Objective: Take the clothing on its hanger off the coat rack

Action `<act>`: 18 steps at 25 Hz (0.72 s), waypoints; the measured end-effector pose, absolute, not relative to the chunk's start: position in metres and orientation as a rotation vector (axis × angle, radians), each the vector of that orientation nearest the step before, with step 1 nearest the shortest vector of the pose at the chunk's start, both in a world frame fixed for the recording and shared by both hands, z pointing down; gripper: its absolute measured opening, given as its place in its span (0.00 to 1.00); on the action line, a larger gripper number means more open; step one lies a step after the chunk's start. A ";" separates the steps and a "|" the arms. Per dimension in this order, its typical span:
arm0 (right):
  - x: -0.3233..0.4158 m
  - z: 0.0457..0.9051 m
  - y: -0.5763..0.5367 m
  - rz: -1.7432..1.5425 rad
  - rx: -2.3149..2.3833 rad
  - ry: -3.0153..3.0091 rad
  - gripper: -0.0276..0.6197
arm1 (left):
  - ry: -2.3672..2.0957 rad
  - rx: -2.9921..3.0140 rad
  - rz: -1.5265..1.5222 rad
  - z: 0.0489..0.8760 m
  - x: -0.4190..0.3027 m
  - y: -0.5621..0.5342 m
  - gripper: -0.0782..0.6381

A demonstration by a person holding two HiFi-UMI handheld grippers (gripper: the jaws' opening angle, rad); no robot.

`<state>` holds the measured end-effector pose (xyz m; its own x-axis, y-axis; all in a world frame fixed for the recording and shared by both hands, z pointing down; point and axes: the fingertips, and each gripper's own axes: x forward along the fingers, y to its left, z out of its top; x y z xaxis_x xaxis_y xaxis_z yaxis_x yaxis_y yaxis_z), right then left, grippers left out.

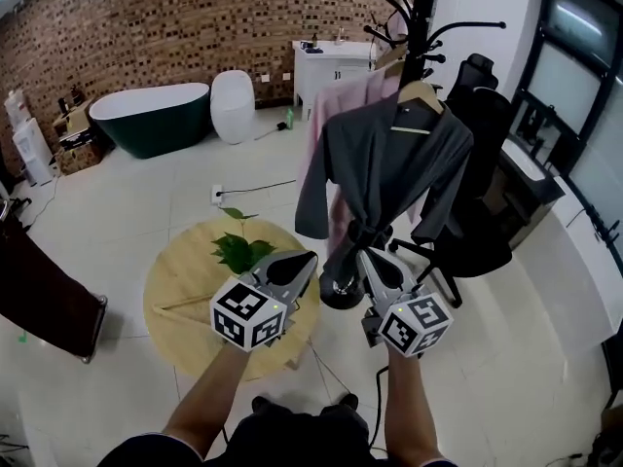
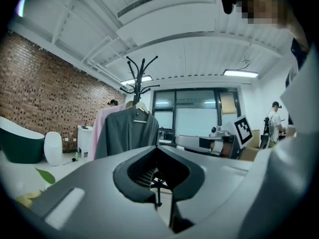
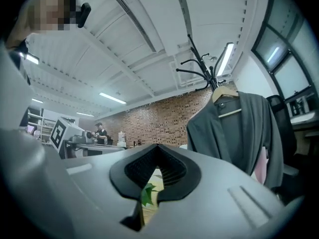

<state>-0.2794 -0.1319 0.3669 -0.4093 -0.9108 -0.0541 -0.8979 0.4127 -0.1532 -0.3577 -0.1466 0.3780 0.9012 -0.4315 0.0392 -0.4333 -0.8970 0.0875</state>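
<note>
No words, numbers, brand names or signs are showing clearly enough to be read in any view. The only printed marks are appearing as black-and-white square patterns on the left cube riding on the left gripper and the right cube riding on the right gripper. They are carrying no letters or digits.

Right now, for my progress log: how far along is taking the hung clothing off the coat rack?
Done: nothing; the grey robe hangs on its wooden hanger from the coat rack. In hand: nothing; the left gripper and right gripper are both shut and empty, low, short of the robe. Left: reach up, grip the hanger, lift it off the rack.
</note>
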 end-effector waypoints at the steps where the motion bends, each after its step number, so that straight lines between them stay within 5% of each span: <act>1: -0.265 0.365 -0.128 -0.144 -1.643 2.525 0.04 | -0.666 2.972 0.028 0.378 -0.343 -0.145 0.13; 18: -0.076 0.330 -0.116 0.011 -1.681 2.543 0.04 | -0.709 3.043 0.057 0.352 -0.179 -0.146 0.13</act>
